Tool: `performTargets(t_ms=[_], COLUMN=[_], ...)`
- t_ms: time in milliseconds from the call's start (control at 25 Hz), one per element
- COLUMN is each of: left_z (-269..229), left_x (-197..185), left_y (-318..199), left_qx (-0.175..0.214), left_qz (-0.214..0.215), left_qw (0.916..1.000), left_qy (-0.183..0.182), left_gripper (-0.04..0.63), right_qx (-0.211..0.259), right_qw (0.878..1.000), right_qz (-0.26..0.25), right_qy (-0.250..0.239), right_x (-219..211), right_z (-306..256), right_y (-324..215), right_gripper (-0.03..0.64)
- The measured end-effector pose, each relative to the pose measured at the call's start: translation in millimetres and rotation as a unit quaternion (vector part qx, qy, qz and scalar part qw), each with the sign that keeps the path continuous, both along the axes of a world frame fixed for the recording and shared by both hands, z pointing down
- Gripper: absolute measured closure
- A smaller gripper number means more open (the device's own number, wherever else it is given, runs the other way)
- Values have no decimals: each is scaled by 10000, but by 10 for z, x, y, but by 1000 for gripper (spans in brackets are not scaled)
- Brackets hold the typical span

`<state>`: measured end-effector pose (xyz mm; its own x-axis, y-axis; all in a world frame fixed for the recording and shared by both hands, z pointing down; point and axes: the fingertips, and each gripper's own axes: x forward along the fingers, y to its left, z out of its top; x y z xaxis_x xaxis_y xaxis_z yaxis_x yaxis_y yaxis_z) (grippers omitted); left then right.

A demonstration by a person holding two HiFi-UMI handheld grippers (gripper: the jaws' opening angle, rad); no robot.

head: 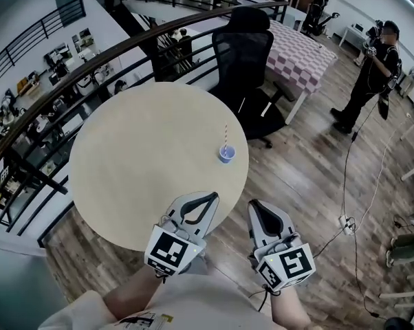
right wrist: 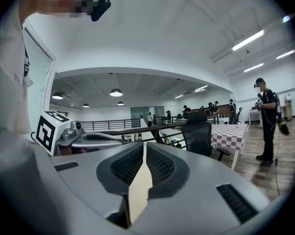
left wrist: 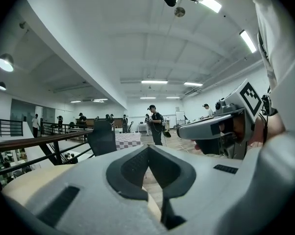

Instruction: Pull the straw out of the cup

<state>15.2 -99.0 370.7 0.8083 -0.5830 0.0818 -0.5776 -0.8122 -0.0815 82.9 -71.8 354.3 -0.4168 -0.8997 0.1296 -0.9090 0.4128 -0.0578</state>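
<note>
Round and pale, the surface [head: 124, 163] stands beside a railing, and a small blue cup [head: 226, 155] sits near its right edge with a striped straw [head: 226, 135] upright in it. The left gripper [head: 212, 196] and right gripper [head: 255, 205] hang at the near edge, well apart from the cup, jaws together on nothing. The straw looks light, thin and crushable, so it wants a gentle pinch above the rim. The cup may tip unless steadied.

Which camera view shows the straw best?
The head view: the striped straw stands in the blue cup on the round table, unobstructed. The left and right gripper views look out across the room and show no straw.
</note>
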Motion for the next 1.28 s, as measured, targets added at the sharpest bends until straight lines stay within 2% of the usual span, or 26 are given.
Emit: performTargets(t_ms=[320, 560, 840, 1280], left_z=[72, 136, 131, -21], left_x=[-158, -194, -44, 177], left_y=[-707, -1044, -1132, -1038], left_qx=[-117, -225, -275, -149], left_qz=[54, 151, 170, -206], left_qw=[9999, 9996, 9995, 9997], left_qy=[21, 19, 68, 46], left_gripper=[583, 583, 582, 583], right_qx=[-201, -253, -248, -163], right_qw=[9996, 9992, 9994, 9998], right_qz=[203, 258, 210, -68], right_qy=[58, 196, 155, -29], right_x=[-56, -80, -47, 187], right_z=[108, 111, 91, 95], right_y=[-732, -1113, -1185, -1093], right_gripper=[586, 586, 585, 584])
